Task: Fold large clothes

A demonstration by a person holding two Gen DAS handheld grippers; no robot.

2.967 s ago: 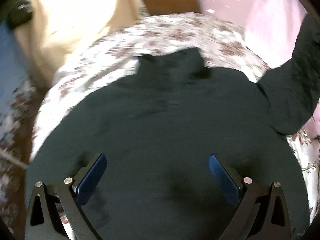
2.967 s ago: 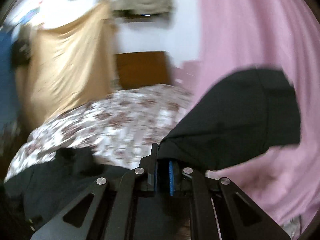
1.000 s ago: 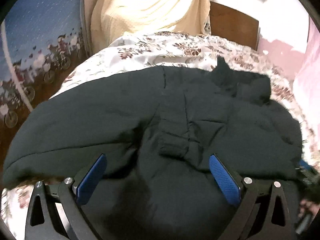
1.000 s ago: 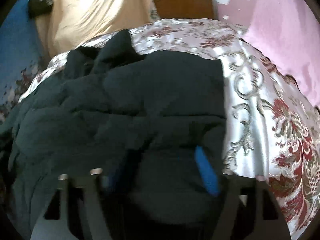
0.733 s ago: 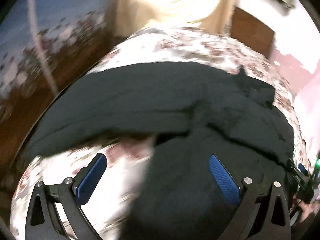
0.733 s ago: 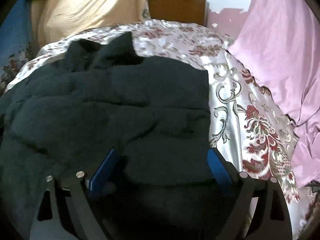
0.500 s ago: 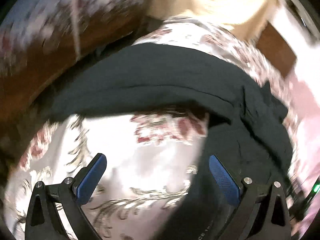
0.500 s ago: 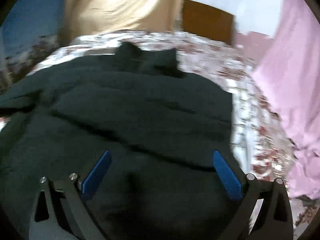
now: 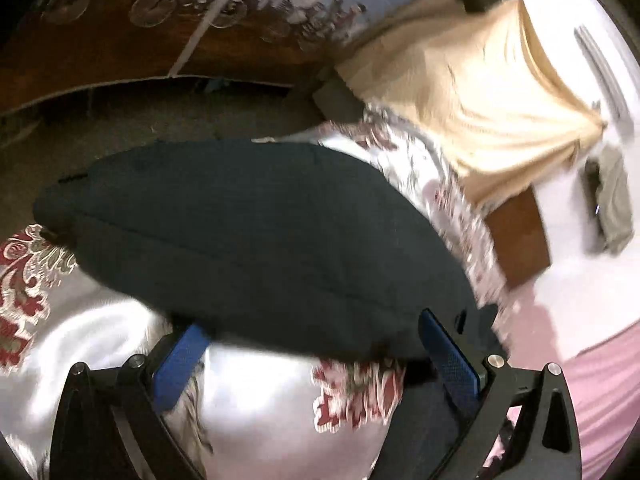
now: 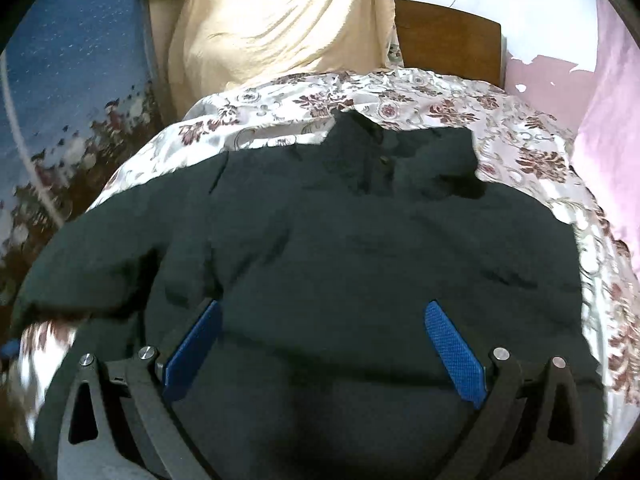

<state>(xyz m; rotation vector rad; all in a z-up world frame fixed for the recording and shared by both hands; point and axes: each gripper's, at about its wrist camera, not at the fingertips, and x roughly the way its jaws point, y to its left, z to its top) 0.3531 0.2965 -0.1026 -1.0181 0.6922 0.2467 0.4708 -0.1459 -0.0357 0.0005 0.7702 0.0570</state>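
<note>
A large dark padded jacket [image 10: 360,248] lies spread on the floral bedspread [image 10: 432,100], collar toward the headboard. One sleeve has been folded across its body; the other sleeve [image 9: 248,240] stretches out to the left edge of the bed. My left gripper [image 9: 312,356] is open, hovering low over the bedspread just short of that sleeve, blue pads on either side of empty space. My right gripper [image 10: 320,344] is open wide above the jacket's lower body, nothing between its pads.
A cream cloth [image 10: 280,16] hangs beyond the bed beside a wooden headboard [image 10: 448,40]. A pink curtain [image 10: 612,92] runs along the right side. A blue and brown patterned panel [image 9: 160,20] and dark floor lie past the bed's left edge.
My left gripper swung left and rolled, from over the jacket's body to the outstretched sleeve. My right gripper opened wide, let go of the folded sleeve and drew back over the jacket.
</note>
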